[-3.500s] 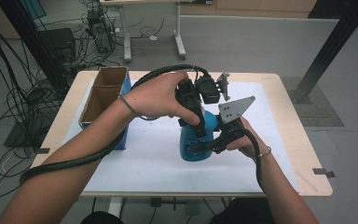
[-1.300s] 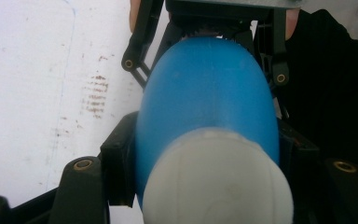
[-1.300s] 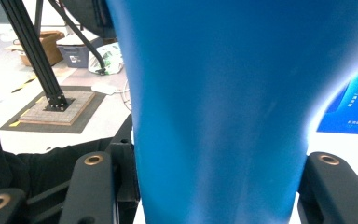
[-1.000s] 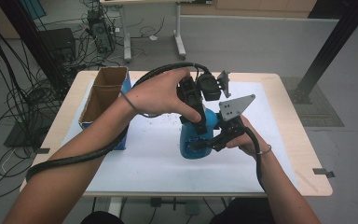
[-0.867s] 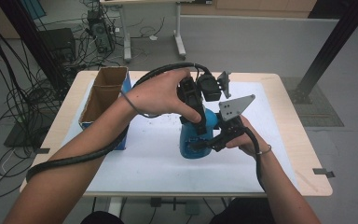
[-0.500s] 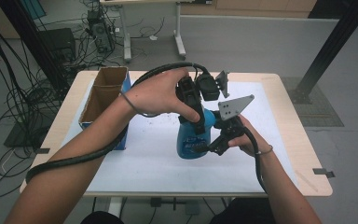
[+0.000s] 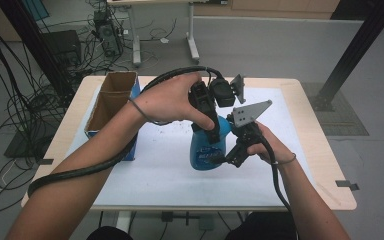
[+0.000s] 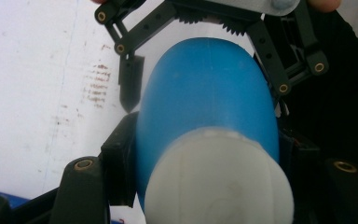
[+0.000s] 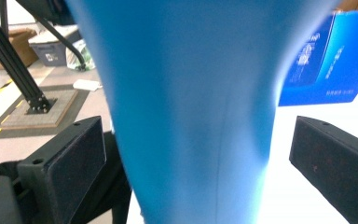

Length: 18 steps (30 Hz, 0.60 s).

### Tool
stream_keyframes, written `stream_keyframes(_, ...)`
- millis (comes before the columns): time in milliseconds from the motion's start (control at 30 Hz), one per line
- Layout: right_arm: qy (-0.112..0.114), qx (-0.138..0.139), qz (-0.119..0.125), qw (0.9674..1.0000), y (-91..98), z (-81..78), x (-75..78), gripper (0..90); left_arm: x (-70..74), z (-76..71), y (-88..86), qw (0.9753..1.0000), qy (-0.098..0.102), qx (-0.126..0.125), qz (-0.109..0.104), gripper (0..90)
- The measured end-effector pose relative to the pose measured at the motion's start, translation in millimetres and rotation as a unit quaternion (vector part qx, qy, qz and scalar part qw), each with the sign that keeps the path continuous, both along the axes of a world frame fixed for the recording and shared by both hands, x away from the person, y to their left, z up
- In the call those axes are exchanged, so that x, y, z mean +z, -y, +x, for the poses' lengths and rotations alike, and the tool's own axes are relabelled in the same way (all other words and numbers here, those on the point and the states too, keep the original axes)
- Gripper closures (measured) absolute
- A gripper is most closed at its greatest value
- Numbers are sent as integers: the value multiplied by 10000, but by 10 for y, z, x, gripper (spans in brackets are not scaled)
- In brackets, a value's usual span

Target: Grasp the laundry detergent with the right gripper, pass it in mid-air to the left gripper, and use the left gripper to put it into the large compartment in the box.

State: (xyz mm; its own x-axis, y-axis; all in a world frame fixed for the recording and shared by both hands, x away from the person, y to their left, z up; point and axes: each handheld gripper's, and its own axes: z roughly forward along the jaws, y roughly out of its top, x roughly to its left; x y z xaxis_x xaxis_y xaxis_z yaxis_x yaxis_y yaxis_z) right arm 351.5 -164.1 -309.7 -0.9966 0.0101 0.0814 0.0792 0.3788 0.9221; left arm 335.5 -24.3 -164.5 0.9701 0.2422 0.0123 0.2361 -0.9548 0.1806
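A blue plastic bottle (image 7: 206, 150) with a white cap (image 8: 214, 184) stands on the white mat. My left gripper (image 7: 213, 134) comes down from above and is shut on the bottle (image 8: 205, 93) just below the cap, its pads (image 8: 119, 170) pressing both sides. My right gripper (image 7: 228, 158) reaches in level from the right. Its jaws have just been opening and now stand wide, with the bottle's body (image 9: 191, 116) between them. Both pads (image 9: 67, 163) stand off the plastic by a small gap. In the left gripper view, the right gripper's fingertip (image 8: 130, 88) hangs beside the bottle.
An open cardboard box (image 7: 111, 97) sits at the table's left edge, with a blue carton (image 9: 326, 60) against it. The white mat (image 7: 150, 170) covers most of the wooden table (image 7: 325, 165). A black post (image 7: 355, 50) rises at the far right, and cables lie on the floor at left.
The right gripper's jaws have spread apart and come off the bottle's sides. The left gripper has kept its hold near the cap, and neither hand has shifted.
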Motion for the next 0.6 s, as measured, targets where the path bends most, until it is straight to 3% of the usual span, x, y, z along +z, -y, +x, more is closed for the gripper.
stream_keyframes(300, -99, 29, -370, 9993, 38, 8, 51, 21, 17, 24, -33, 10000, 36, 93, -5, 377)
stream_keyframes(500, -80, -18, -967, 9953, 66, 9, 73, 17, 28, 35, -58, 9999, 47, 142, 3, 377)
stream_keyframes(600, -104, -107, -1344, 9908, 91, 14, 71, 17, 26, 36, -65, 9999, 40, 159, 6, 377)
